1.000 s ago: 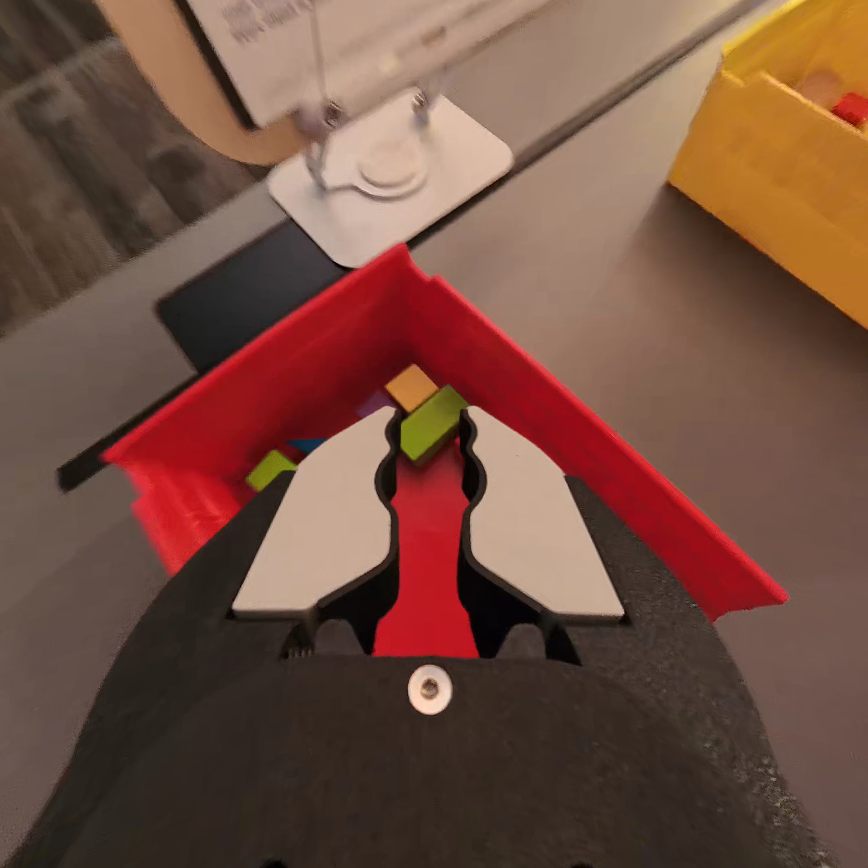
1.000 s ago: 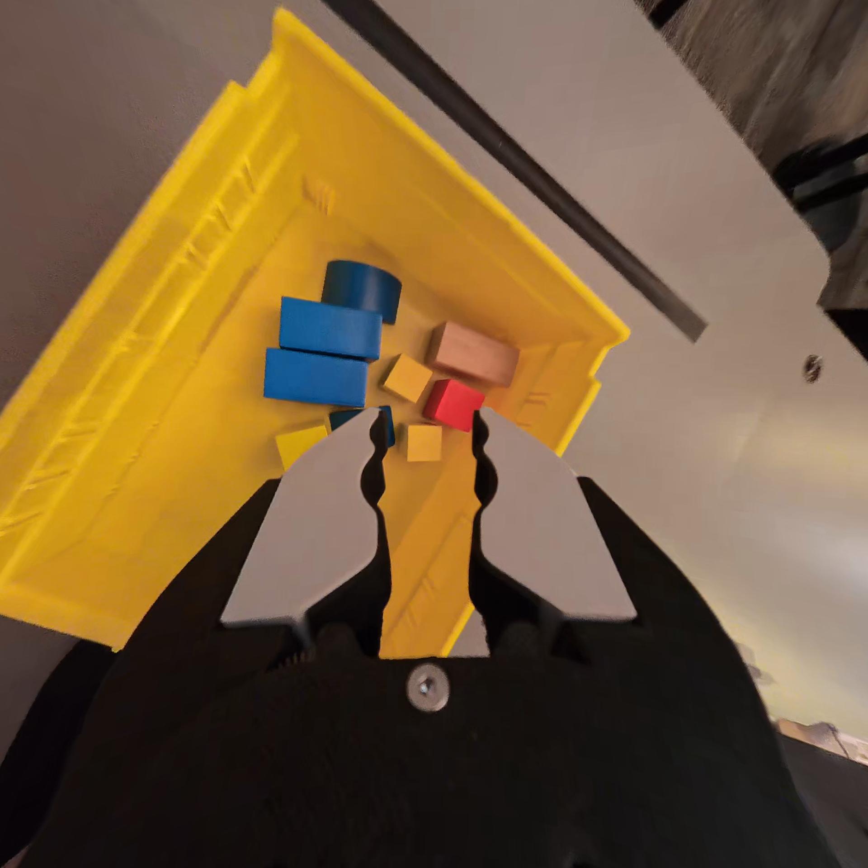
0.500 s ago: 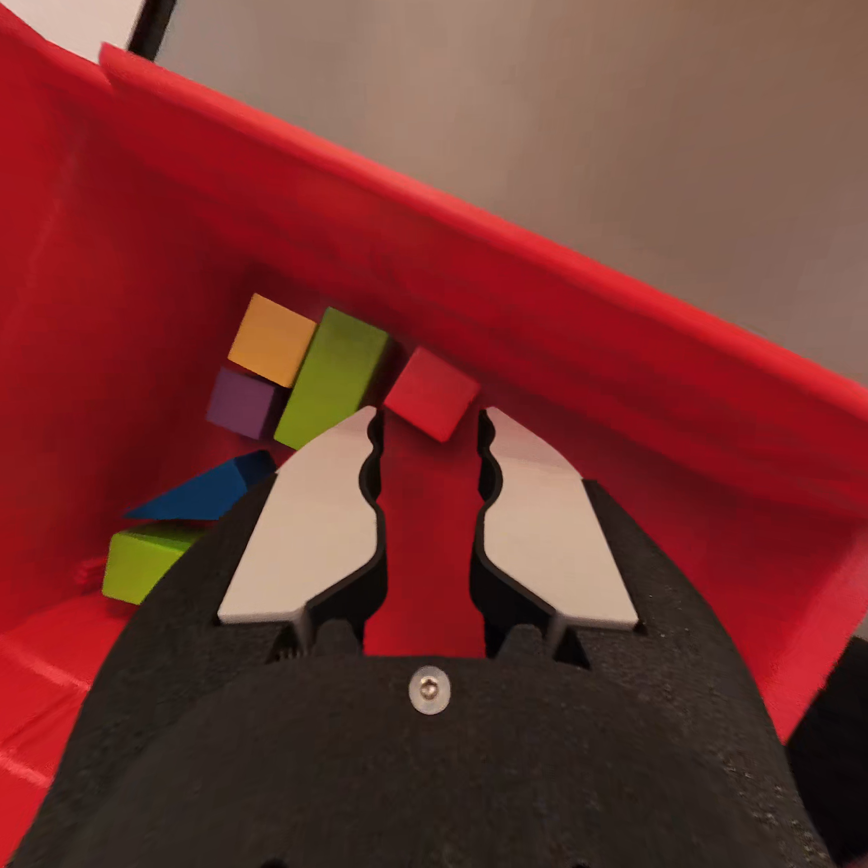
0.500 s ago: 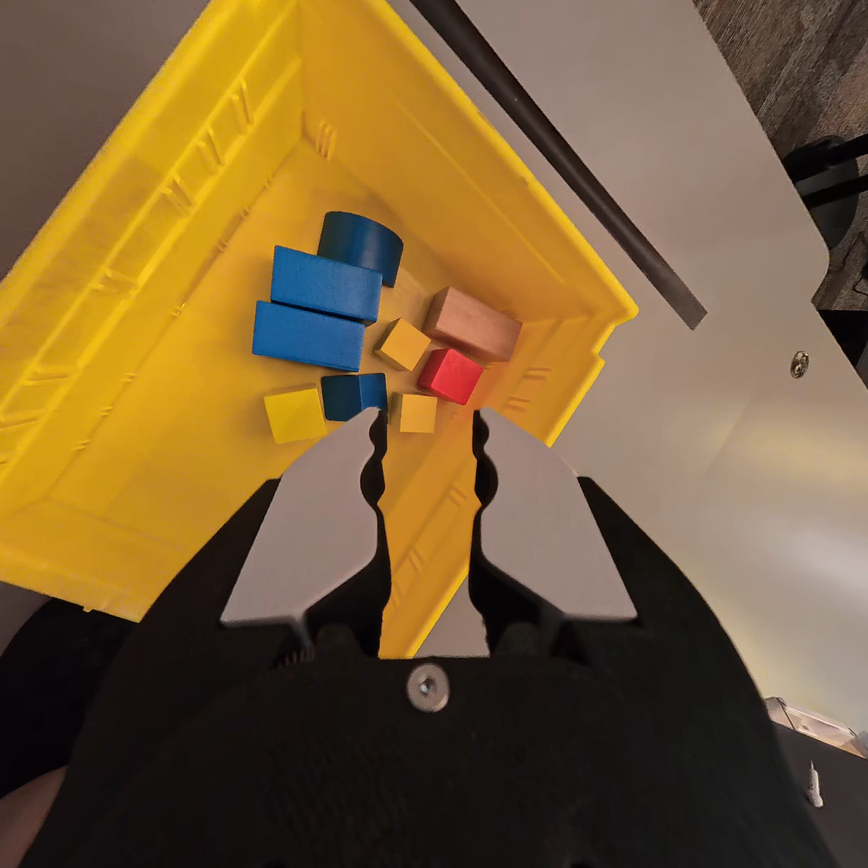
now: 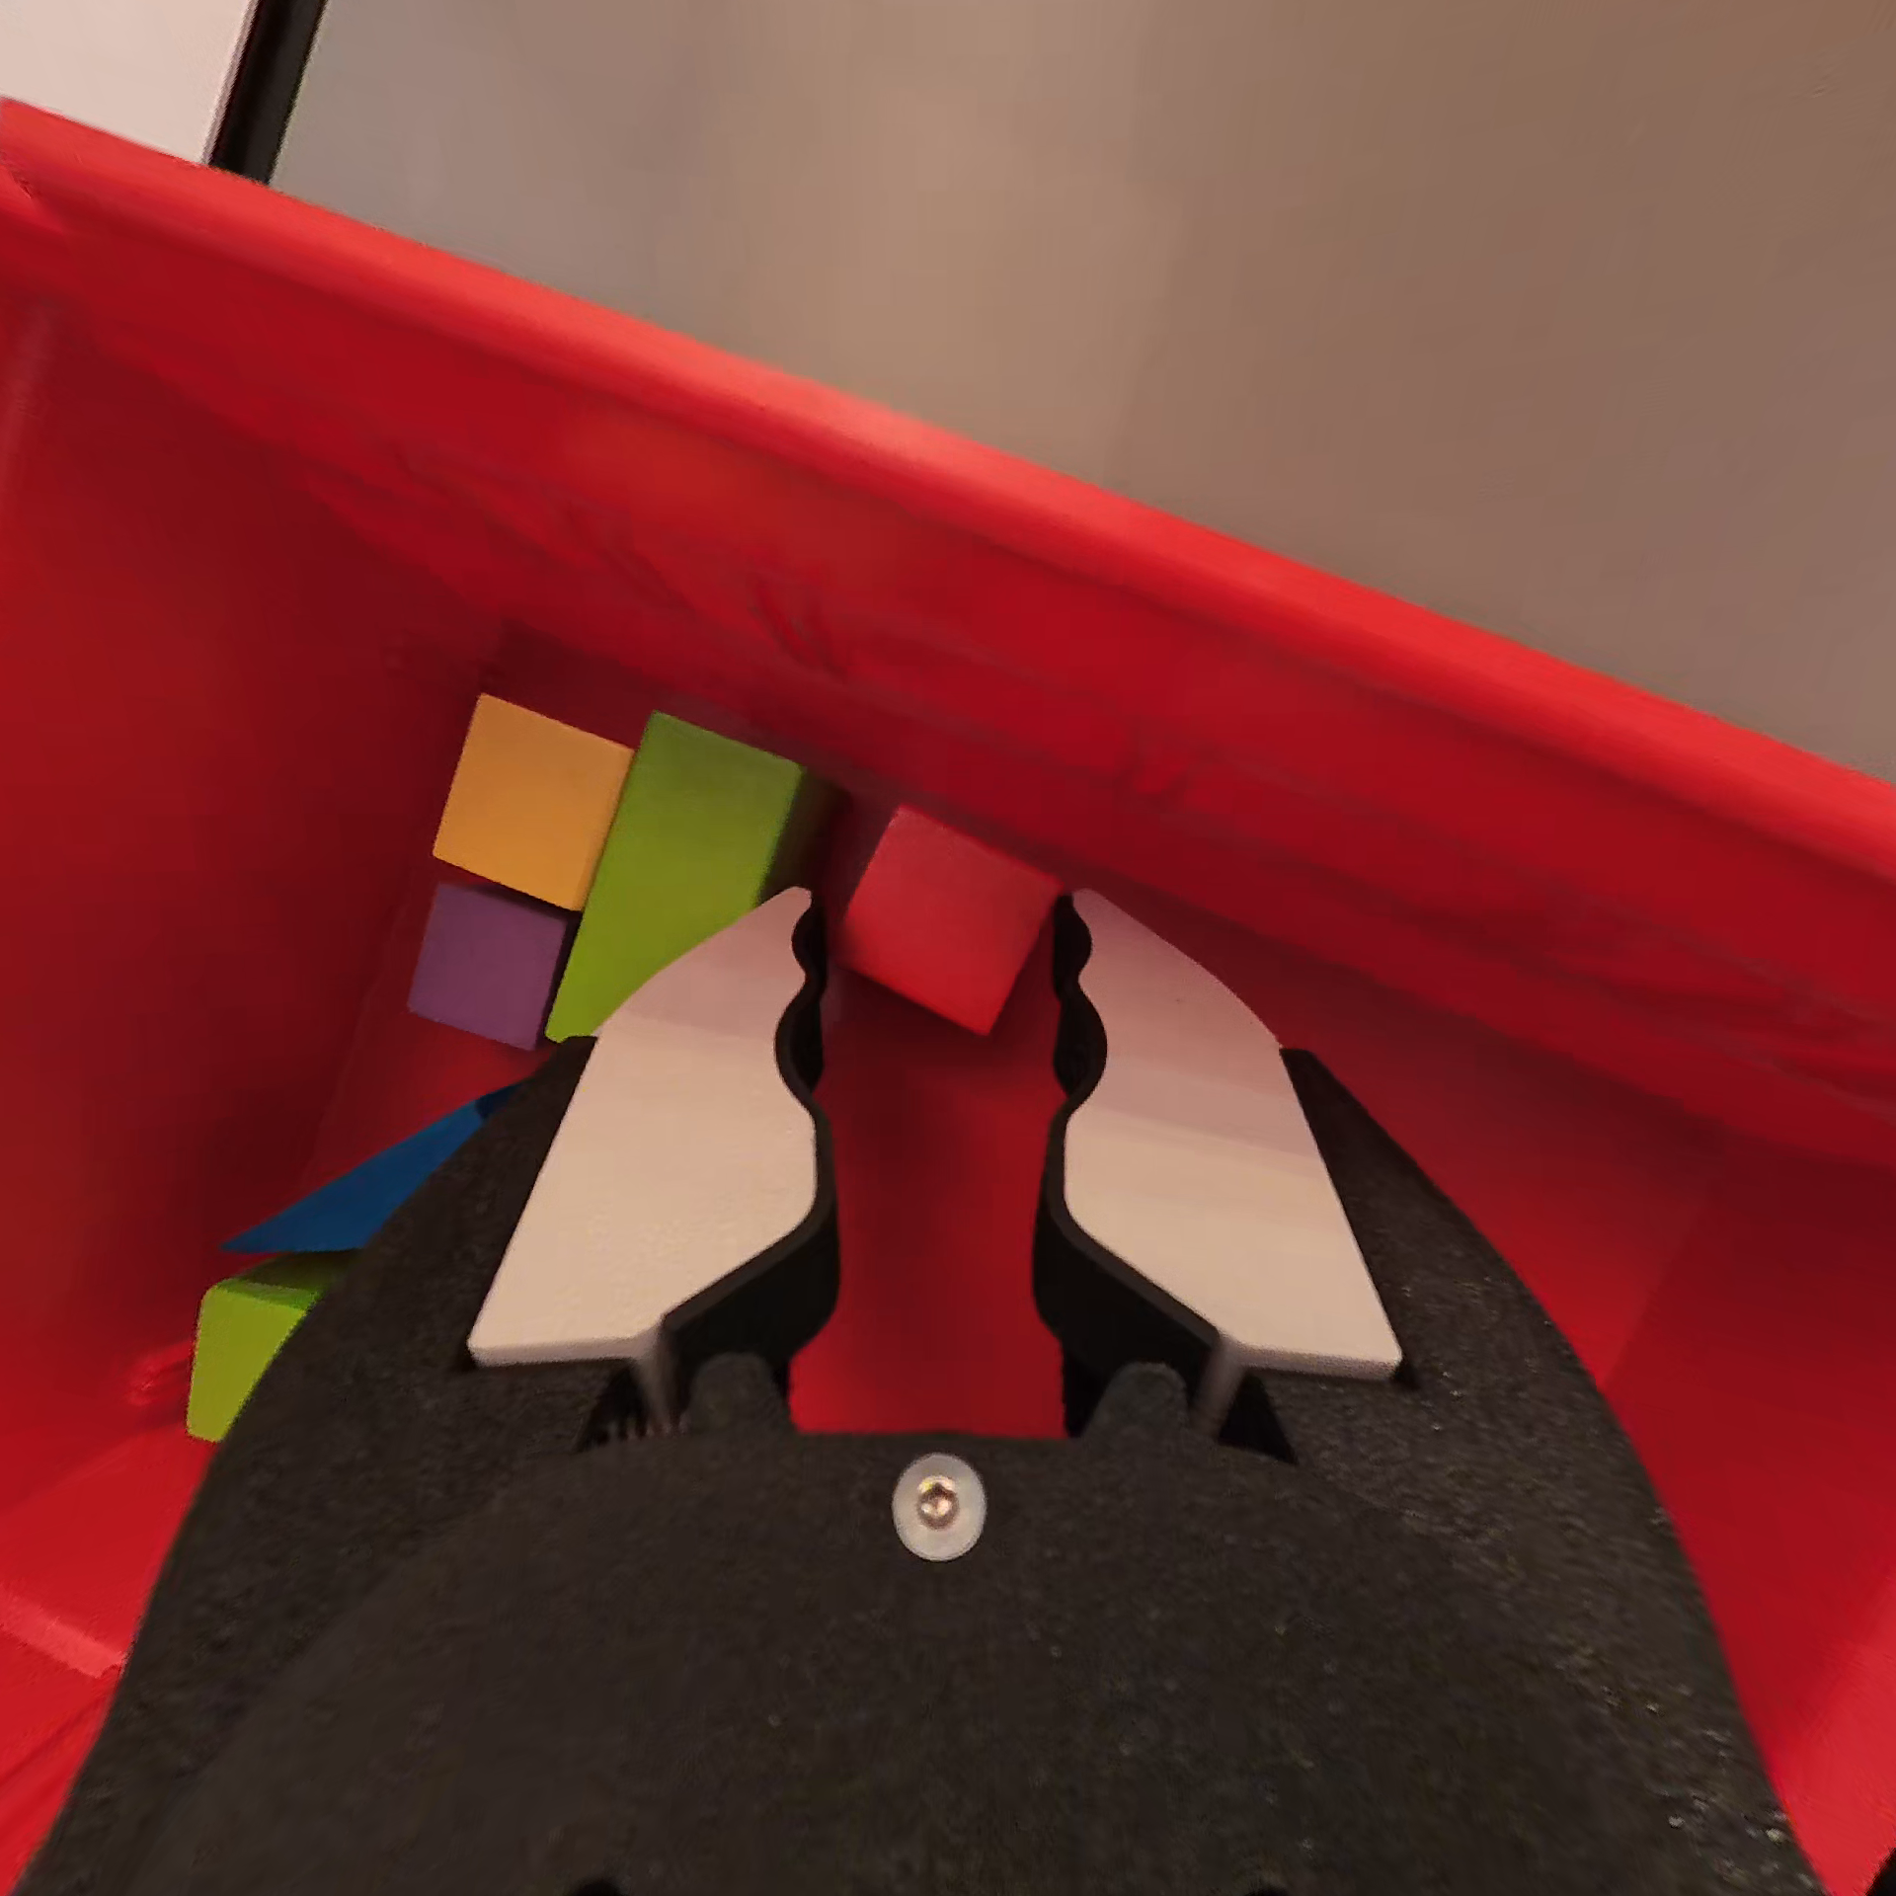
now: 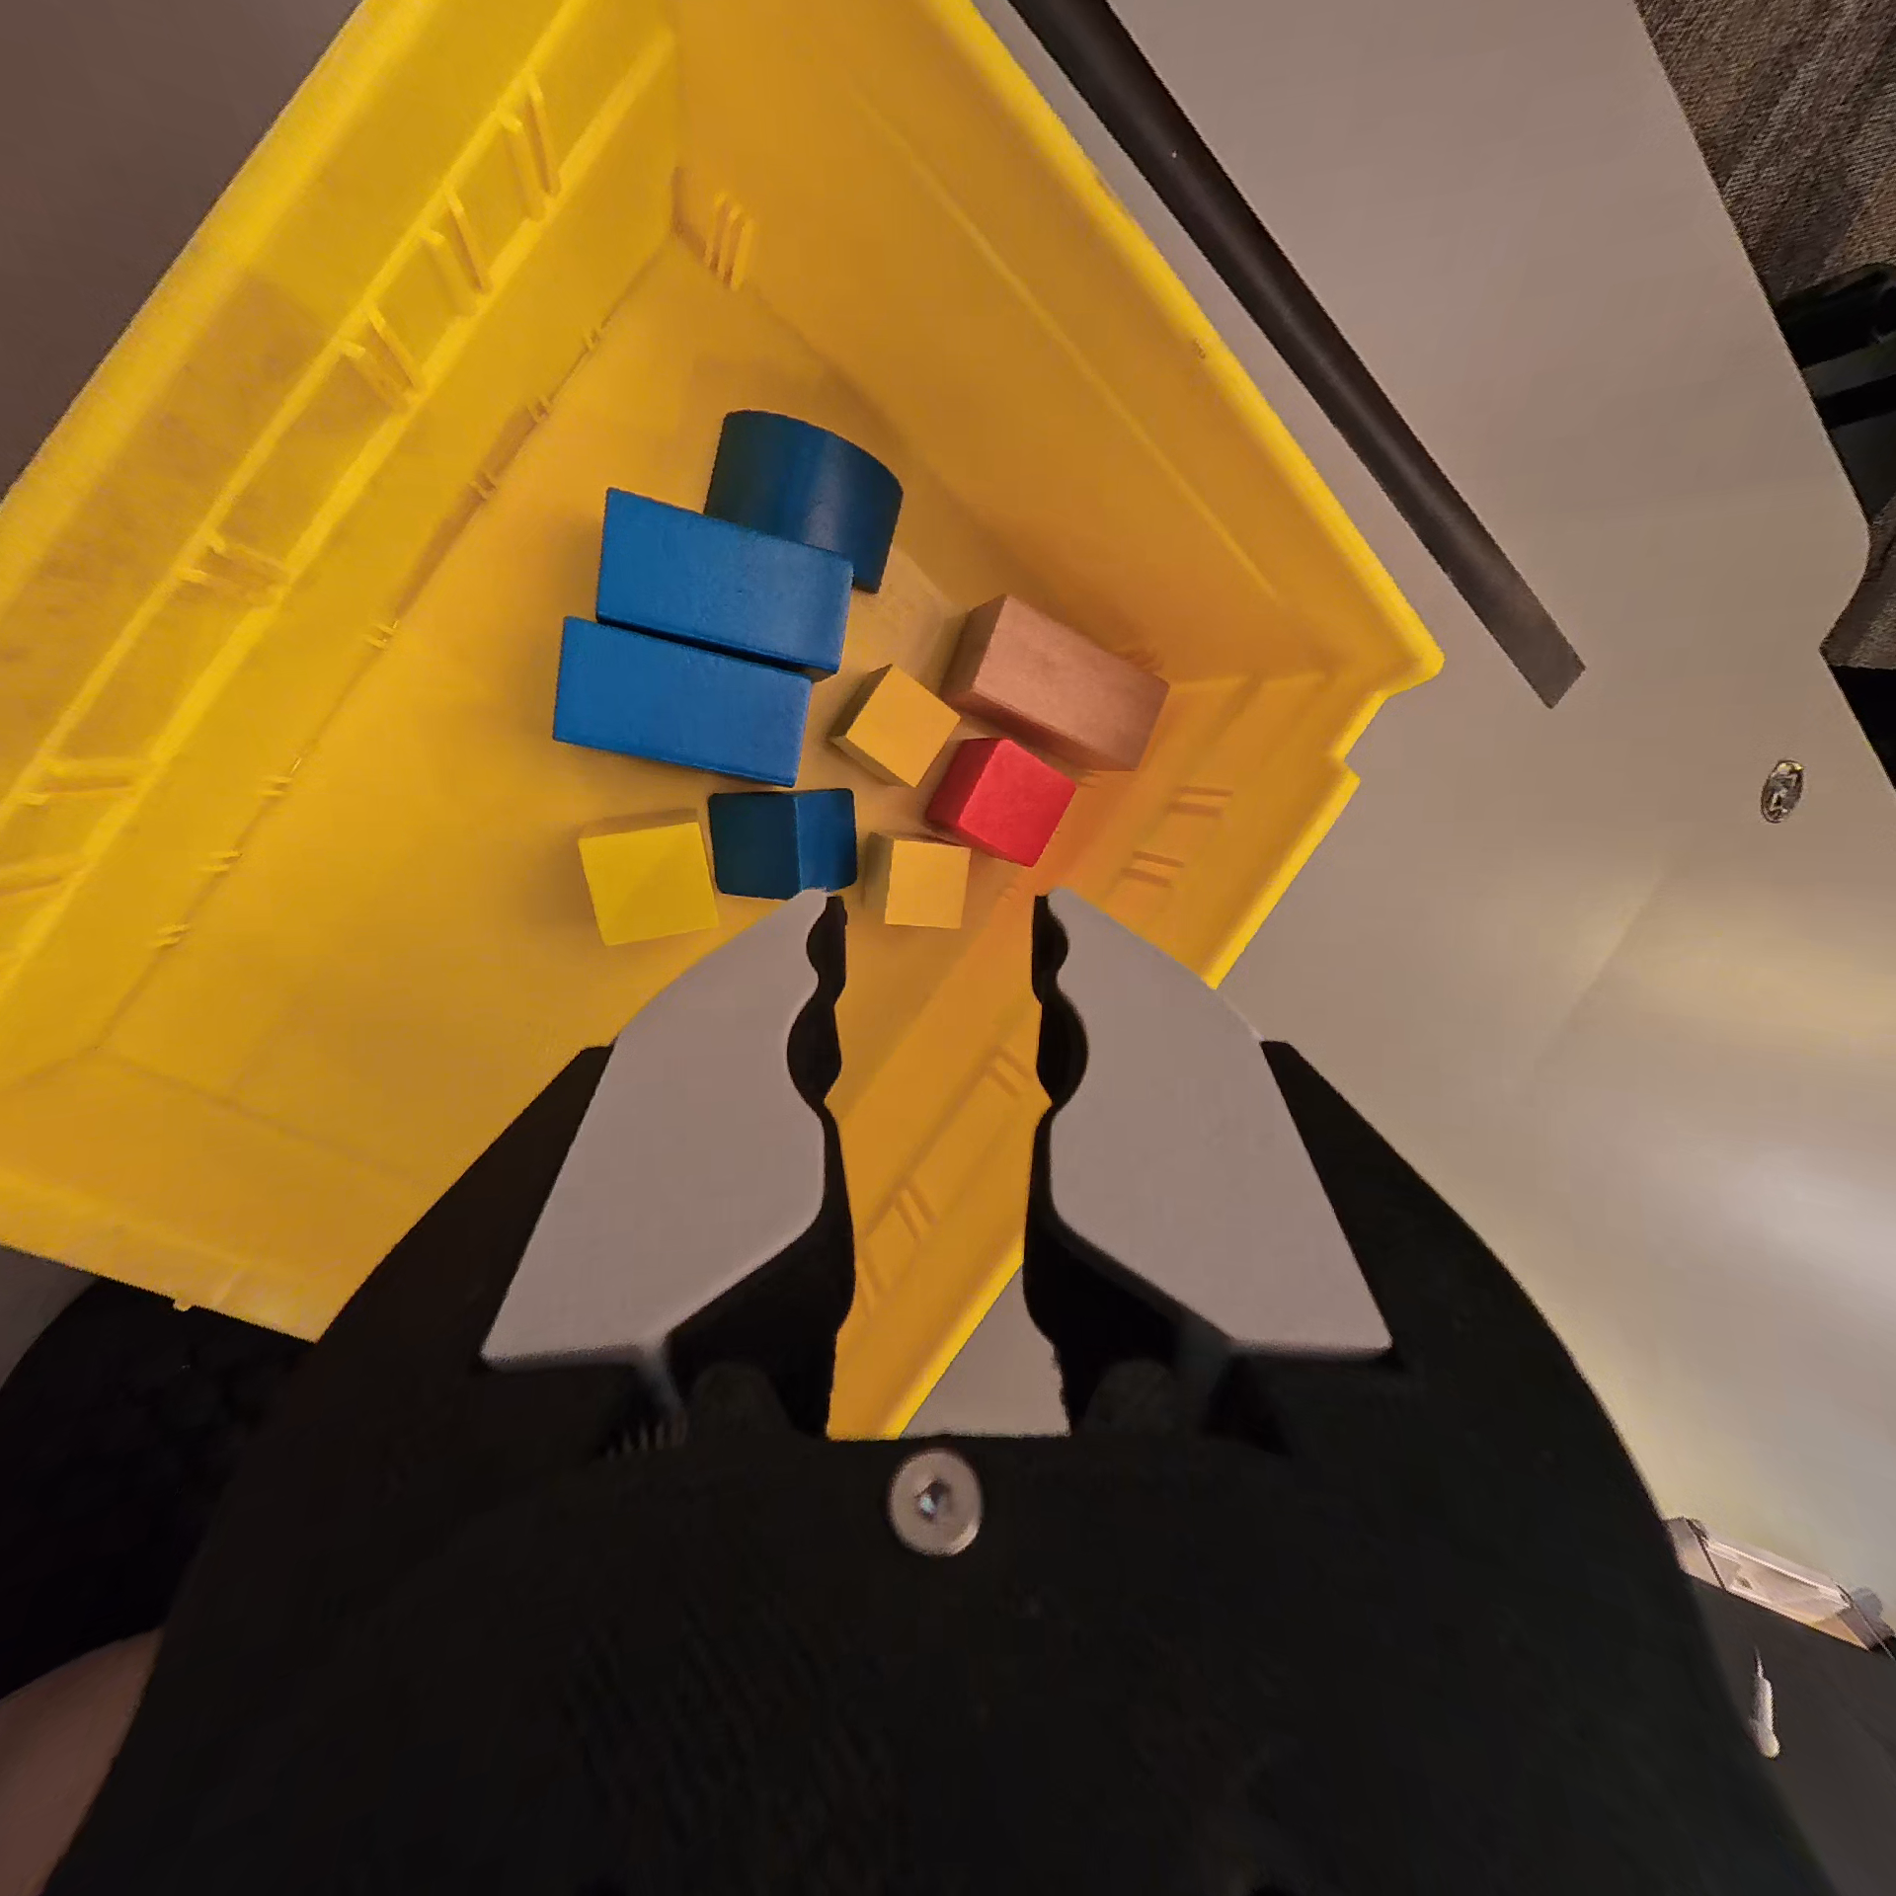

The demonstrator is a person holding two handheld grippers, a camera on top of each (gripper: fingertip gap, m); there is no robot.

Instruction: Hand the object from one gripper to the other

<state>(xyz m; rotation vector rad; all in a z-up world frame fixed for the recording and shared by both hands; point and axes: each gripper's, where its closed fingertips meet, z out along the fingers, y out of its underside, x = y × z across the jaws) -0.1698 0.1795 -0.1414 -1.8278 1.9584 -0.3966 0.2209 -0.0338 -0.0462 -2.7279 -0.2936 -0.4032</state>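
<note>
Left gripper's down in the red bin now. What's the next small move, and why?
Probably ease the left gripper slightly forward, then close. Its jaws stand open with the red cube just at their tips, tilted against the red bin wall, not yet gripped.

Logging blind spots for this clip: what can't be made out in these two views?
- Left wrist view: the blue wedge and the lower green block are partly covered by the left tongs body.
- Left wrist view: whether the fingertips touch the red block cannot be told.
- Right wrist view: the near corner of the yellow bin is hidden behind the right tongs.
- Neither view shows the other tongs.
</note>
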